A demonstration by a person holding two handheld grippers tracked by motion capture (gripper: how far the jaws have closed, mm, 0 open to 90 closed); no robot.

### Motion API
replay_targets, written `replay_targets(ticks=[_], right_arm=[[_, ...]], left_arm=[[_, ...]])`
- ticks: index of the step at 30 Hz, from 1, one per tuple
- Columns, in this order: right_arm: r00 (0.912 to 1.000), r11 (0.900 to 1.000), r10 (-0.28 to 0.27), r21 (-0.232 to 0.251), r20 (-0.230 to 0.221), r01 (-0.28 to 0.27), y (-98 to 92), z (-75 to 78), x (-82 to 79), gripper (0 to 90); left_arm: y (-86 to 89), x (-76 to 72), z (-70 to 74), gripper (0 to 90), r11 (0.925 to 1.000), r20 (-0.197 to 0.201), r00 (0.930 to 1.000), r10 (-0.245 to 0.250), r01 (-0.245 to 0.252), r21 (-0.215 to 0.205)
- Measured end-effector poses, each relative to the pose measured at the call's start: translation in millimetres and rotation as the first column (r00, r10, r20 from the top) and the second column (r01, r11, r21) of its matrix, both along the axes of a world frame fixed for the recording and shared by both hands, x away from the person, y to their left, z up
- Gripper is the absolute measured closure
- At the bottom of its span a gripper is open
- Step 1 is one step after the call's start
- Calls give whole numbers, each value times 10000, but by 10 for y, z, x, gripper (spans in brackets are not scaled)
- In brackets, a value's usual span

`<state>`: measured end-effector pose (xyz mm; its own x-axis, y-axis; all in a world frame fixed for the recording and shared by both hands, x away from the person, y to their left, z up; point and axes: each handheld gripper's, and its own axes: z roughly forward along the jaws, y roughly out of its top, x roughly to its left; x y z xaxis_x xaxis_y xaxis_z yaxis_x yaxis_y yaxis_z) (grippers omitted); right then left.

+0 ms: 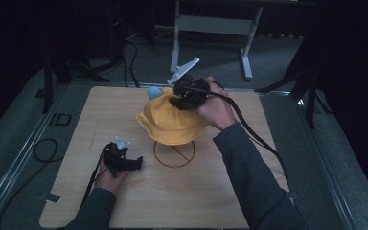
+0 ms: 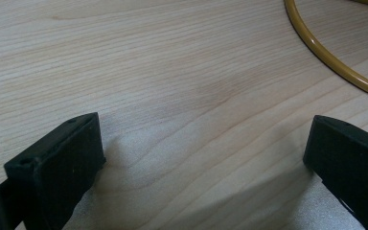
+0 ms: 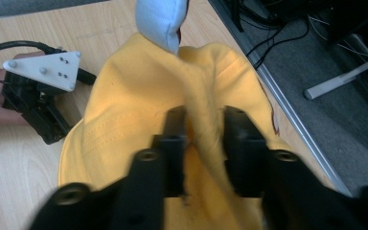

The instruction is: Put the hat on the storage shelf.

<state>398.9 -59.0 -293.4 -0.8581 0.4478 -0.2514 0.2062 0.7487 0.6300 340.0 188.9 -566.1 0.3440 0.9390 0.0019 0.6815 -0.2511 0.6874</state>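
My right gripper [image 3: 203,127] sits on top of the yellow hat [image 1: 170,120], its jaws parted with a raised fold of the cloth between them; the pads stand just off the fold rather than pinching it. The hat hangs on a stand whose round yellow base ring [image 1: 174,154] lies on the wooden board [image 1: 220,201], near the middle of it. A pale blue ball [image 1: 154,91] pokes out at the hat's far side, just beside my right gripper.

My left gripper [image 1: 136,163] rests low on the board, to the left of the ring and well apart from the hat. Its jaws are wide open with nothing but bare wood between them; in the left gripper view the ring's curve [image 2: 335,62] passes ahead and to the right.

The board's near half and right side lie bare. Past its far edge there is grey floor with cables [image 1: 129,62] and a white table frame [image 1: 211,28].
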Motion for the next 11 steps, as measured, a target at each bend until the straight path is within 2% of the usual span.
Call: replay_targets(ticks=[1,2,4,5,8,11], right_arm=[[10000,10000,0,0,0,0,0,0,0,659],[9999,10000,-20,-32,135,20,-8,3,-18,584],[9994,10000,-7,-44,344,9,-16,12,-45,498],[9994,10000,-7,-44,344,9,-16,12,-45,498],[9984,9997,-84,218,567,72,-61,68,-75,419],[9975,9993,-176,329,678,154,-87,99,-87,399]], left_arm=[[0,0,0,1,10000,0,10000,0,0,0],[0,0,0,1,10000,0,10000,2,-2,-9],[-2,0,2,1,10000,-22,10000,16,-16,-50],[-2,0,2,1,10000,-22,10000,16,-16,-50],[-2,0,2,1,10000,-24,10000,17,-17,-51],[-3,1,-1,1,10000,16,10000,32,-32,-49]])
